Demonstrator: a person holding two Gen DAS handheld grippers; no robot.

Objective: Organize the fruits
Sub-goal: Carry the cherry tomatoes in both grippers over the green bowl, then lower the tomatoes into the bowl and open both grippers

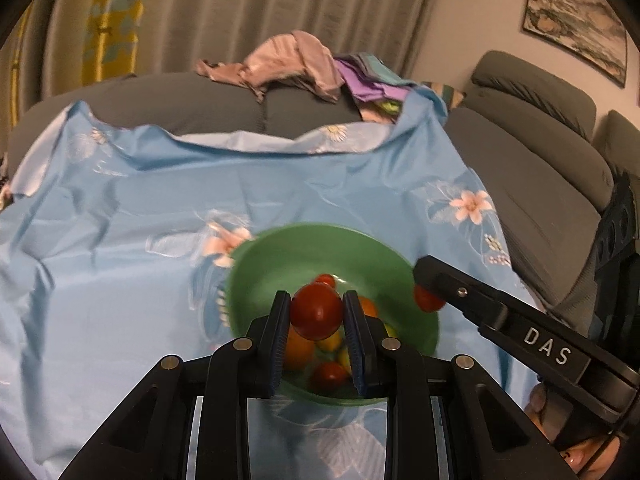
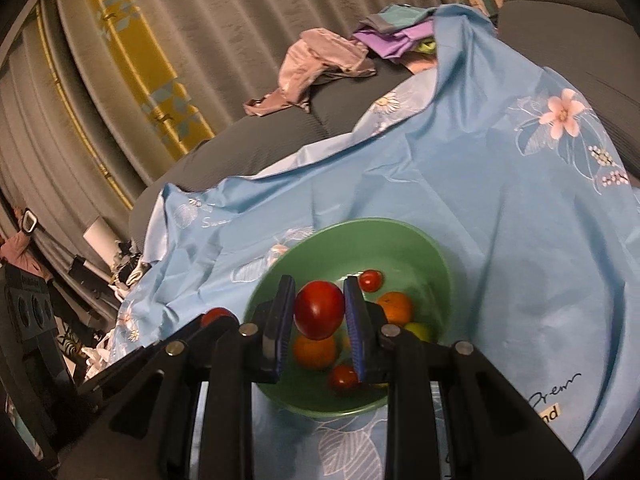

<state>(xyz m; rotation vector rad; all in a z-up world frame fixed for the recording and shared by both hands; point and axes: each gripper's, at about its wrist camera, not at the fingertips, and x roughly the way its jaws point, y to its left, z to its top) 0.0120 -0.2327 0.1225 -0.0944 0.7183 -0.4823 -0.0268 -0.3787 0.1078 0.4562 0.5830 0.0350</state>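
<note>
A green bowl (image 1: 304, 256) sits on the blue flowered cloth and holds several small red, orange and yellow fruits; it also shows in the right wrist view (image 2: 400, 240). My left gripper (image 1: 317, 312) is shut on a red tomato (image 1: 316, 310) above the bowl. My right gripper (image 2: 320, 312) is shut on another red tomato (image 2: 319, 308), also above the bowl. In the left wrist view the right gripper (image 1: 430, 286) comes in from the right over the bowl's rim with its tomato (image 1: 428, 299). The left gripper's tomato (image 2: 216, 315) shows at the left of the right wrist view.
The blue flowered cloth (image 1: 140, 220) covers a grey sofa (image 1: 528, 184). Crumpled pink and purple clothes (image 1: 300, 64) lie at the back of the sofa. Curtains (image 1: 200, 8) hang behind. Clutter (image 2: 100, 280) lies on the floor at the left.
</note>
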